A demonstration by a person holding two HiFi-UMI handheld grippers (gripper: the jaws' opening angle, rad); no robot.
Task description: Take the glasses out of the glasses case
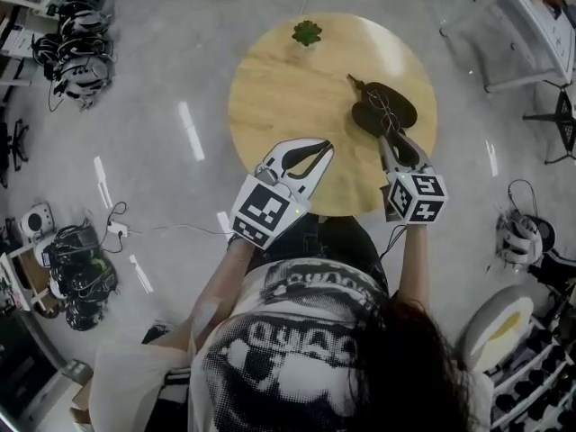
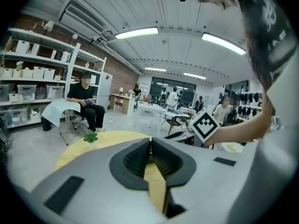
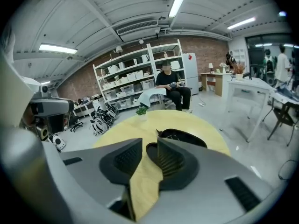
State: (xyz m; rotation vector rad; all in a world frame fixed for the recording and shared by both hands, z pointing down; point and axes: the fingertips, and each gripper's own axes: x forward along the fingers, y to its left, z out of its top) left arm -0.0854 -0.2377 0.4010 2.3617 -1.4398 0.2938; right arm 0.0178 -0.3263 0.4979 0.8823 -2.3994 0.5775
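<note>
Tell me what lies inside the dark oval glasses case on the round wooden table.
A pair of thin wire-framed glasses lies in the open dark oval glasses case. The lining beneath them is covered, so anything else under them cannot be seen.

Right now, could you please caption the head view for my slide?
Left hand-held gripper shut, right hand-held gripper open at the glasses case on a round table.

Bright, even light falls from ceiling strips [image 2: 136, 32] above the worktop [image 1: 288, 88]; glare streaks the floor [image 1: 189, 129] beside it; fisheye edges bend.
</note>
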